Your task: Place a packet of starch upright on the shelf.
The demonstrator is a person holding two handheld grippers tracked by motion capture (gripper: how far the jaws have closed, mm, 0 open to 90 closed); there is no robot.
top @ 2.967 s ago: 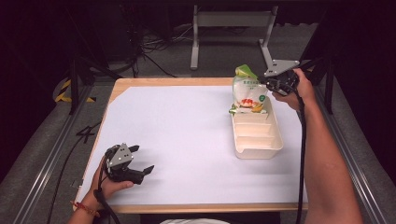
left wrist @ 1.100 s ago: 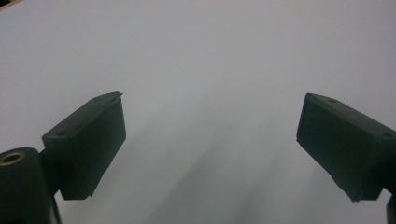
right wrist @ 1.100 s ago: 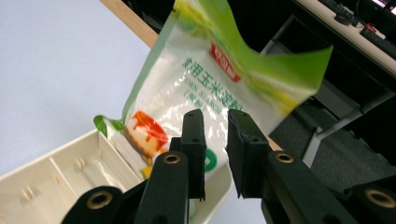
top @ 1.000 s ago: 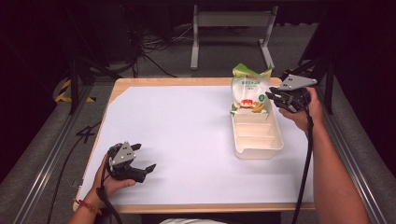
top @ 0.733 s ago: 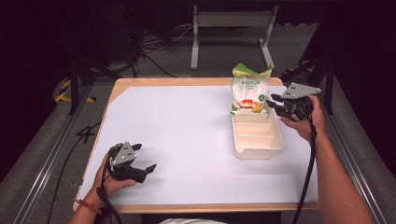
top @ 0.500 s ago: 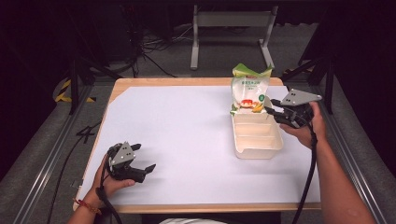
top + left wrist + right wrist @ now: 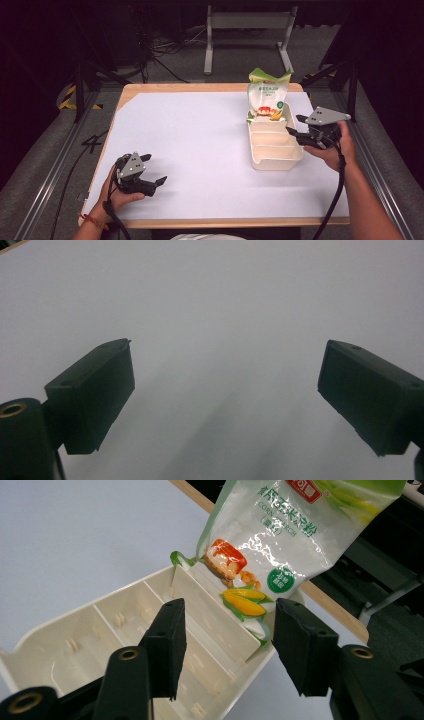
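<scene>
A cream tray [image 7: 275, 150] sits on the worktop [image 7: 200, 145]; a starch bag [image 7: 267, 97] stands upright in its far compartment. Right hand-held gripper [image 7: 298, 132] gapes beside the tray; left hand-held gripper [image 7: 152, 176] gapes, well apart.

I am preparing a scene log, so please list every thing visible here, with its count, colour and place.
corn starch bag: one, white and green with a corn picture, standing in the far compartment of the tray
tray: one, cream, divided into compartments, on the right part of the table; the nearer compartments look empty
table cover: one, white, spread over the table top
table: one, light wood, edge visible around the cover
metal stand: one, grey, on the floor behind the table
left gripper: one, black, jaws open, resting low on the cover near the left front corner
right gripper: one, black, jaws open, at the right side of the tray, pointing at it
</scene>
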